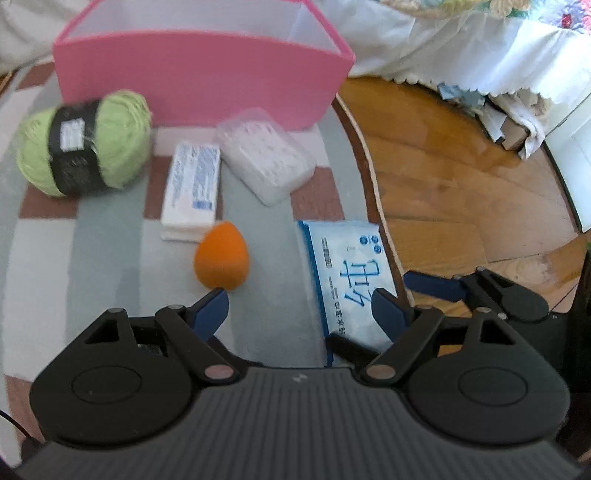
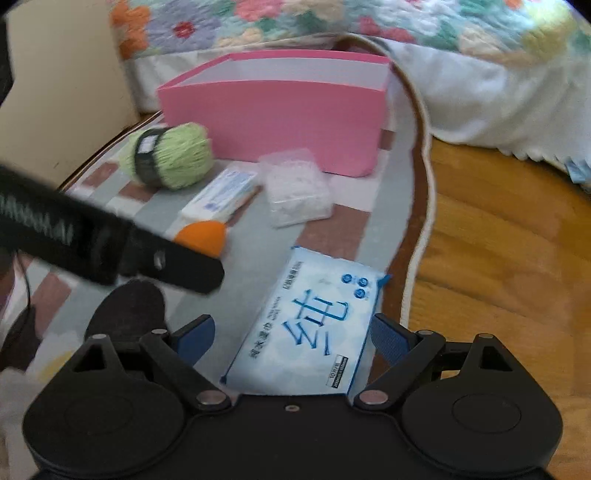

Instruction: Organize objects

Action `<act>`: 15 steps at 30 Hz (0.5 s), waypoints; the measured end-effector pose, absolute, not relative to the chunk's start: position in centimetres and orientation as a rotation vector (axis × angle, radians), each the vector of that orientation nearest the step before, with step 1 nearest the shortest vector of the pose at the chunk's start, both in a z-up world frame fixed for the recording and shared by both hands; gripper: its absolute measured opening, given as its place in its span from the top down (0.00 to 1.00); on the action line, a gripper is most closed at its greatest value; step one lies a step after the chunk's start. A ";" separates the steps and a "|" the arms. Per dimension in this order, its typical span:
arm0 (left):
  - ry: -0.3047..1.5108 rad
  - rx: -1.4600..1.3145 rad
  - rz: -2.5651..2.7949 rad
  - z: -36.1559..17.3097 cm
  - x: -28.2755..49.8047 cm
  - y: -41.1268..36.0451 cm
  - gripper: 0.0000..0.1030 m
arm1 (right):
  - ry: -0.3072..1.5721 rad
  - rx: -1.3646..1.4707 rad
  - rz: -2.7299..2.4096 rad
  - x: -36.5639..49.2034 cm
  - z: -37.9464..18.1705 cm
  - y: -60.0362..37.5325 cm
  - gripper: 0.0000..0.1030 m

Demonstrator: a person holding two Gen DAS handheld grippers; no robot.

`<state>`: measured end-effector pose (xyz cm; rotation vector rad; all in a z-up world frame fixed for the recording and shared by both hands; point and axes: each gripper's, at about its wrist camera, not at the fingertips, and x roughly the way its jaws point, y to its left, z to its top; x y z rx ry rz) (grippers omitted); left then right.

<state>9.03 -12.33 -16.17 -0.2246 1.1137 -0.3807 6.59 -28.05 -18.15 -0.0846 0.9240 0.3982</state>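
Wipes (image 2: 314,325) lie near the rug (image 1: 110,251) edge, right between the spread jaws of the right hand-held gripper (image 2: 291,332), not pinched yet. The left hand-held gripper (image 1: 299,306) is spread too, holding nothing, with the orange sponge (image 1: 221,258) just past its left finger. The pink box (image 1: 199,85) waits at the far side. The soft pack could slip or fold if pinched only at its end. The two grippers are close and could bump.

A home bedroom: floral quilt (image 2: 332,22) on a bed, checked rug (image 1: 103,258), wood floor (image 1: 461,184).
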 end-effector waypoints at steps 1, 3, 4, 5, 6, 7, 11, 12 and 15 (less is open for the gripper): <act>1.116 -0.232 -0.392 -16.5 9.1 -12.5 0.23 | 0.941 -0.071 0.416 6.7 -18.4 -28.1 0.09; 1.109 -0.254 -0.408 -17.0 8.9 -12.8 0.24 | 0.957 -0.084 0.432 6.7 -19.0 -27.9 0.09; 1.107 -0.256 -0.419 -17.4 8.8 -13.0 0.24 | 0.950 -0.096 0.418 6.5 -19.3 -27.8 0.09; 1.102 -0.258 -0.430 -17.7 8.7 -13.2 0.24 | 0.948 -0.100 0.406 6.4 -19.7 -27.8 0.09; 1.098 -0.260 -0.437 -18.1 8.6 -13.4 0.25 | 0.948 -0.101 0.393 6.2 -20.2 -27.7 0.09; 1.097 -0.262 -0.444 -18.5 8.6 -13.6 0.31 | 0.943 -0.109 0.377 6.0 -20.6 -27.6 0.09; 1.112 -0.269 -0.454 -20.3 8.6 -14.5 0.45 | 0.923 -0.066 0.308 5.1 -21.5 -27.7 0.09; 1.094 -0.268 -0.456 -20.4 8.5 -14.6 0.45 | 0.919 -0.063 0.294 4.9 -21.5 -27.6 0.09; 1.090 -0.317 -0.477 -20.8 8.7 -14.7 0.56 | 0.905 -0.106 0.291 4.3 -21.7 -26.7 0.09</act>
